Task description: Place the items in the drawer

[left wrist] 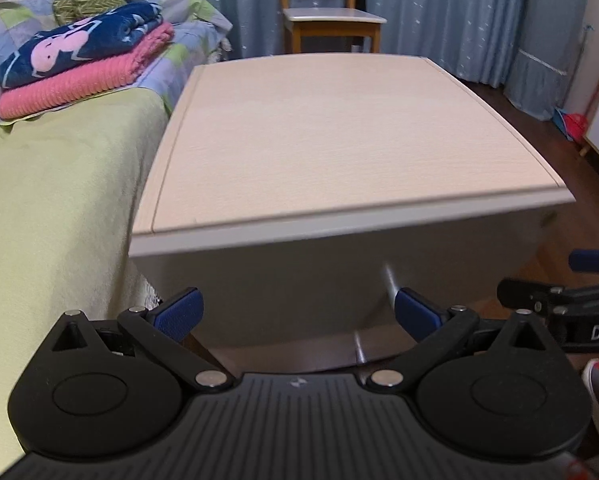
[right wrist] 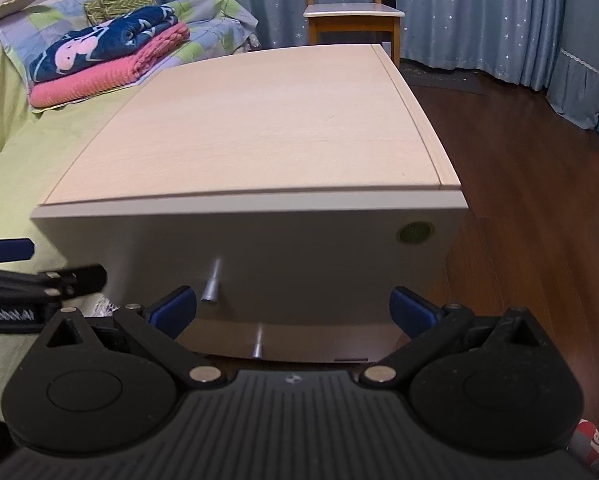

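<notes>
A low cabinet with a pale wood top (left wrist: 331, 132) (right wrist: 259, 128) stands beside a bed. Its white top drawer front (left wrist: 267, 280) (right wrist: 311, 256) is closed, with a metal knob (left wrist: 391, 276) (right wrist: 212, 286). A second knob (right wrist: 258, 344) shows on the drawer below. My left gripper (left wrist: 297, 314) is open and empty in front of the drawer, left of the knob. My right gripper (right wrist: 294, 310) is also open and empty, with the knob just inside its left fingertip (right wrist: 175, 310). A folded navy blanket (left wrist: 79, 48) (right wrist: 99, 46) lies on a pink one (left wrist: 71, 88) on the bed.
The bed with a green sheet (left wrist: 51, 200) (right wrist: 15, 168) runs along the cabinet's left side. A wooden chair (left wrist: 331, 20) (right wrist: 351, 12) and blue curtains (right wrist: 479, 12) stand behind. Dark wood floor (right wrist: 531, 200) lies to the right. A green zigzag cloth (left wrist: 91, 0) rests behind the blankets.
</notes>
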The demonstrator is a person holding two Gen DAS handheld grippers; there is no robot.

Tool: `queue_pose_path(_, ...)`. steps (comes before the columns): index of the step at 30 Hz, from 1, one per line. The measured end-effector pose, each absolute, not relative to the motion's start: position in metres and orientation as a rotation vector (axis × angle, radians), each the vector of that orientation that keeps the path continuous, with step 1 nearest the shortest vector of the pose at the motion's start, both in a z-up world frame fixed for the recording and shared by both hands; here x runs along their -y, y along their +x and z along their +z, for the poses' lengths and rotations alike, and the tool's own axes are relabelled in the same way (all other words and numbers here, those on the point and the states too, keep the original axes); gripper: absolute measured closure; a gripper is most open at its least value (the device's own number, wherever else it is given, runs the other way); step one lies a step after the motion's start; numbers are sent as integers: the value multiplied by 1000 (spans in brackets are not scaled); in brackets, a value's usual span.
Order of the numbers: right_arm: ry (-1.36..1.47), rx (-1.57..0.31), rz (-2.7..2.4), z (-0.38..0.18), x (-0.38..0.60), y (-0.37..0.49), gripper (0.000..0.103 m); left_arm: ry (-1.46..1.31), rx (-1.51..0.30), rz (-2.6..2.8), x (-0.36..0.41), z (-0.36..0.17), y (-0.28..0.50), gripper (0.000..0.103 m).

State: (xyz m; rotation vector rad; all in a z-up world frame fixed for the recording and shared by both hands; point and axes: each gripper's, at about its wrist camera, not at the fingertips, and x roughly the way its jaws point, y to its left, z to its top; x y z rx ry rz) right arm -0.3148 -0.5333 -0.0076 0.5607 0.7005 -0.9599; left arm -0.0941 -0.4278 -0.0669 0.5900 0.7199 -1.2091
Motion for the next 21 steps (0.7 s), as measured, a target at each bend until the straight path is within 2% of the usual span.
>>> queue_pose_path(21, 574, -668, -933, 23, 472, -346, 1, 455, -679, -1241, 348, -35, -122, 1)
